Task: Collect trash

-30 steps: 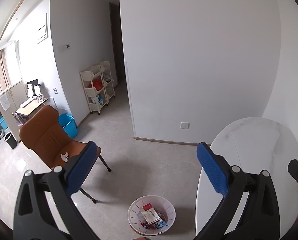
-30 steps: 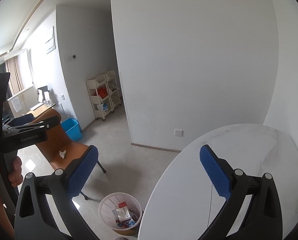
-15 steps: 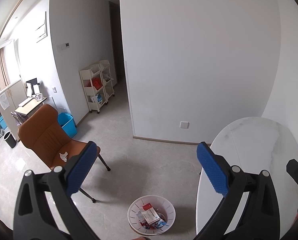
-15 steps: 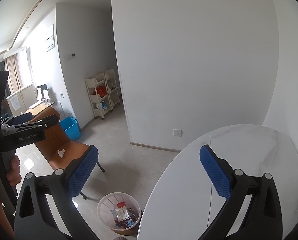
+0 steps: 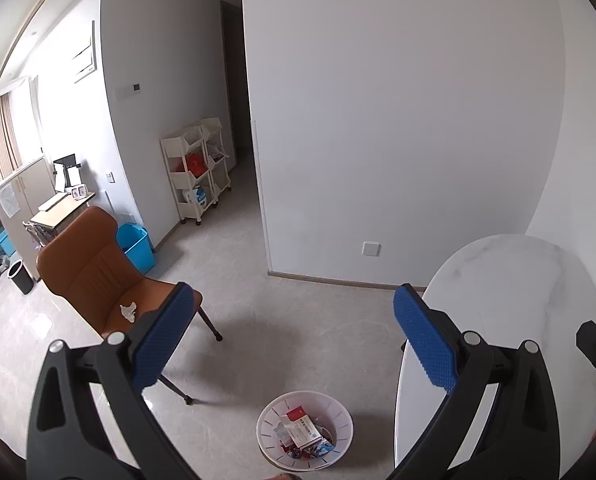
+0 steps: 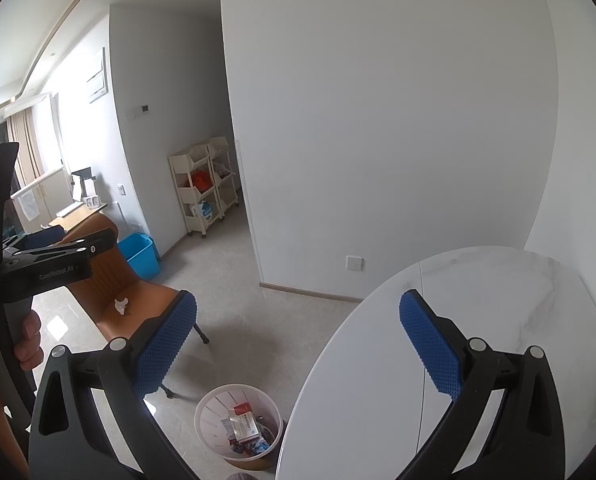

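Observation:
A crumpled white tissue (image 5: 128,311) lies on the seat of an orange chair (image 5: 93,272), also in the right wrist view (image 6: 121,305). A white trash basket (image 5: 305,430) holding boxes and wrappers stands on the floor beside a white marble table (image 5: 514,320); it also shows in the right wrist view (image 6: 239,424). My left gripper (image 5: 293,344) is open and empty, high above the floor. My right gripper (image 6: 298,344) is open and empty, over the table's edge (image 6: 338,380).
A blue bin (image 5: 135,247) stands behind the chair. A cream shelf cart (image 5: 195,176) stands by the wall near a dark doorway. A black bin (image 5: 19,278) and a desk (image 5: 59,208) are at far left. The floor is grey tile.
Both views have drifted slightly; the chair and basket sit a little further left and lower in the right wrist view. Both grippers stay open.

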A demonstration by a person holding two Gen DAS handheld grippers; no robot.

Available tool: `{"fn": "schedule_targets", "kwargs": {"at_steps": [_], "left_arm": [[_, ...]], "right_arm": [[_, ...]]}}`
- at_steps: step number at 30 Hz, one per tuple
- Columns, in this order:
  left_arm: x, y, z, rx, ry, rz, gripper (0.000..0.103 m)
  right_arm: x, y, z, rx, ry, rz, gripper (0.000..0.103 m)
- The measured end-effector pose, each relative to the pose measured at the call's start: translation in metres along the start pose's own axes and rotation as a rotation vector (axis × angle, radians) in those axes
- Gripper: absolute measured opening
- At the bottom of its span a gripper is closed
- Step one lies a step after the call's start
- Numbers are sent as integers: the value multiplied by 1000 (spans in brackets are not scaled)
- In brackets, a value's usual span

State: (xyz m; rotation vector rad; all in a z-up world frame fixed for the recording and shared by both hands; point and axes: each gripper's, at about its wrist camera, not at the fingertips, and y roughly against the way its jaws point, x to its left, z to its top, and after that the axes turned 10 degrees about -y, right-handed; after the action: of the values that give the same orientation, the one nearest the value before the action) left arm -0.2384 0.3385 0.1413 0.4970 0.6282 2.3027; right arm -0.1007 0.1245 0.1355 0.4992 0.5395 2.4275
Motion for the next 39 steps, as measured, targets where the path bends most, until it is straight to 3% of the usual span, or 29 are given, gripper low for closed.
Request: {"fn": "schedule_targets", "kwargs": {"at_steps": [24,39], "left_arm": [[4,-13,-3,11,-5,-10,95],[3,-8,-3,-17,-9,27,95]], "right_arm": [[0,-1,-4,16,-6,-13,101],[1,2,-12,31,-5,-17,101]]}}
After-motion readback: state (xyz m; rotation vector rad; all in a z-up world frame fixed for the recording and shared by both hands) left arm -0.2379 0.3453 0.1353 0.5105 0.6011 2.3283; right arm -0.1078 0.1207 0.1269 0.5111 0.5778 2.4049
